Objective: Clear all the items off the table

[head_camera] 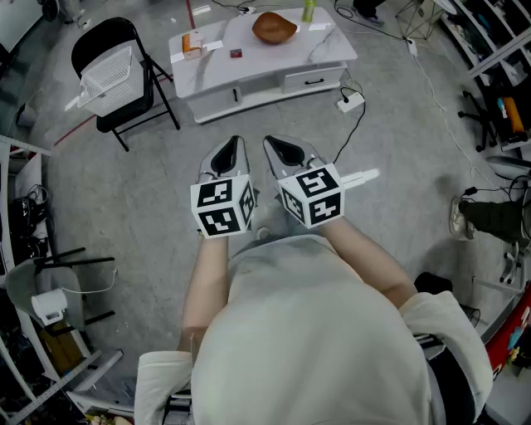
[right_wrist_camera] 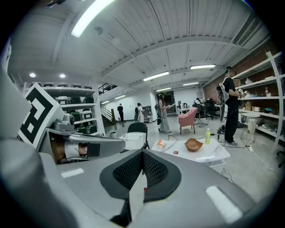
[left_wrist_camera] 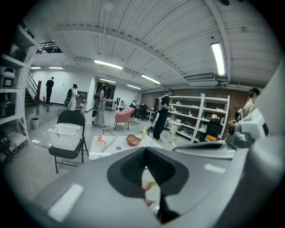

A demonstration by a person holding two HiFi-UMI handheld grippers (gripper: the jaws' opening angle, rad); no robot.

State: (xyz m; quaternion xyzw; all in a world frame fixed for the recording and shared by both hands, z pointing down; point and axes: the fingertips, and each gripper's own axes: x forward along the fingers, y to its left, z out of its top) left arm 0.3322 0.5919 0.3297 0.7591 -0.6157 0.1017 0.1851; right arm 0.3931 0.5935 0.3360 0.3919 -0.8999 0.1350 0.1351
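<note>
Both the left gripper and the right gripper were pressed together with nothing between their jaws. They were held side by side close to the person's body, well apart from the desk. On that desk lay a brown bowl, a green bottle, an orange box and a small red item, while a white basket sat on a black folding chair beside it.

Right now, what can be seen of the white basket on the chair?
The white basket is a rectangular, open-topped tub, plastic by its look, with lattice walls and a solid rim. It looks empty and sits upright on the seat of the black folding chair, left of the low white table in the head view.
</note>
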